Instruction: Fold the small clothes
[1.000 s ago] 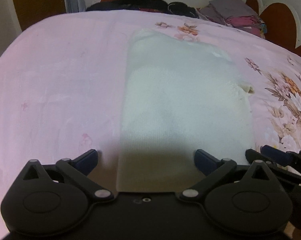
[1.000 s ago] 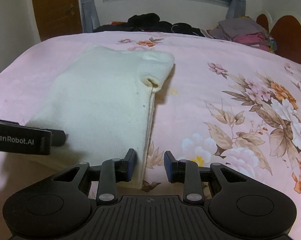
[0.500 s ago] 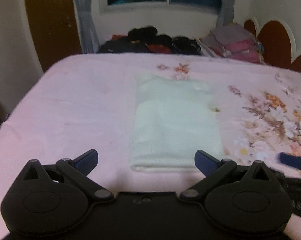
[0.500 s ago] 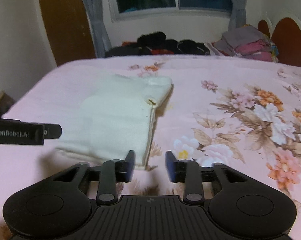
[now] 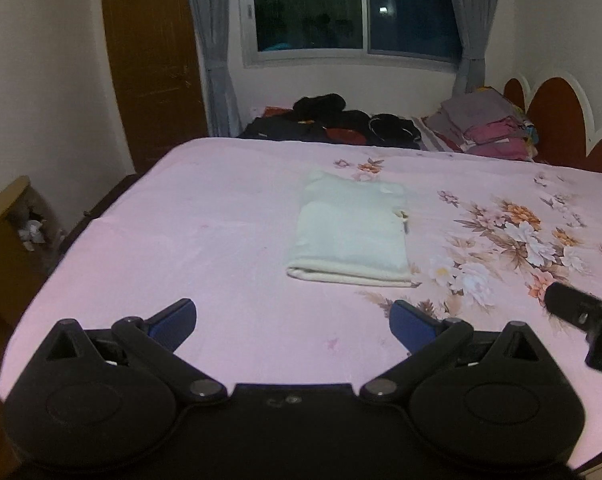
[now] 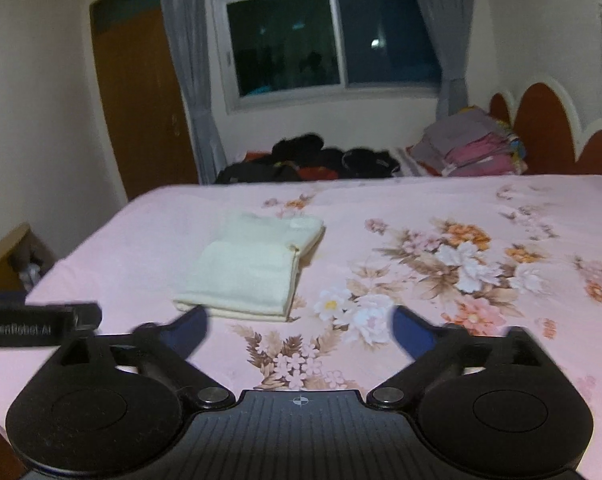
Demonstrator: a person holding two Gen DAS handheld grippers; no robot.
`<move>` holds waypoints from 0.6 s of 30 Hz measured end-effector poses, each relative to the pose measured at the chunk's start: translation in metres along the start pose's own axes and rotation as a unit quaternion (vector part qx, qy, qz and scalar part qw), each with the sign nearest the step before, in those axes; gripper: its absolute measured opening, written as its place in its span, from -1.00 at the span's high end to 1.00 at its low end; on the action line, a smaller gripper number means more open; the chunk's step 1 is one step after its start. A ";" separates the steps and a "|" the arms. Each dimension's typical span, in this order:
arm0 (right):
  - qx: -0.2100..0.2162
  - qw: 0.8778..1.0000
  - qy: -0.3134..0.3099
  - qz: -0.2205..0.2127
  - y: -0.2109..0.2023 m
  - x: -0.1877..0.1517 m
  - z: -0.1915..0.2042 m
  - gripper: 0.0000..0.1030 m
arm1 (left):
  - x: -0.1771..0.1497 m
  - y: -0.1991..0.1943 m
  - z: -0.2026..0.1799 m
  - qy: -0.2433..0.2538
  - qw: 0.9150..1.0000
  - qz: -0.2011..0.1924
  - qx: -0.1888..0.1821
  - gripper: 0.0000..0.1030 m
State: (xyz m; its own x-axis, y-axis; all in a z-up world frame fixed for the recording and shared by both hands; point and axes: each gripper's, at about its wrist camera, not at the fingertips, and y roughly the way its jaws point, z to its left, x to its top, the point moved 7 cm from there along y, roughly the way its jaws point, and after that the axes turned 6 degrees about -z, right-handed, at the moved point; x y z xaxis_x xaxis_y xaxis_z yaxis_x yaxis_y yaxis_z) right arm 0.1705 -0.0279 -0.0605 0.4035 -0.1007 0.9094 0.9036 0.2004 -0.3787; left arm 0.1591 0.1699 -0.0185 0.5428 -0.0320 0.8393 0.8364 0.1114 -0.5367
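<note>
black left gripper (image 5: 293,318) and right gripper (image 6: 299,326) — blue pads, silver screws.

window (image 5: 357,8); grey curtains (image 5: 209,60); wooden door (image 5: 153,52); dark clothes heap (image 5: 333,124); scalloped headboard (image 5: 557,116)

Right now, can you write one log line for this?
cloth: folded, on bed | left gripper: open, empty | right gripper: opening, empty

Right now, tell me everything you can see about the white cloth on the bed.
The cloth is cream white and looks like a soft knit. It is folded into a neat rectangle, with a rounded fold along the near edge and layered edges on the right side. It lies flat on the pink floral sheet, left of the flower print. Nothing else touches it; both grippers are clear of it.
</note>
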 end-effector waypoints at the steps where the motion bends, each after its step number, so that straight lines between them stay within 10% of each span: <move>1: -0.001 1.000 -0.004 -0.005 -0.008 0.001 0.001 -1.00 | -0.002 -0.008 0.000 -0.001 1.000 -0.001 0.000 -1.00; 18: -0.006 0.999 -0.004 -0.044 -0.064 0.010 0.005 -1.00 | -0.008 -0.057 0.002 -0.025 1.000 -0.013 -0.003 -1.00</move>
State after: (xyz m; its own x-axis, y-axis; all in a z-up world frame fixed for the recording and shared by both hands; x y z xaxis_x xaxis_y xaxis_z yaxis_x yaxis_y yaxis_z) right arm 0.1156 -0.0367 -0.0261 0.3214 -0.1099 0.9406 0.9372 0.1792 -0.2993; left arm 0.1072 0.1662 0.0054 0.5160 0.0148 0.8565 0.8510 0.1054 -0.5145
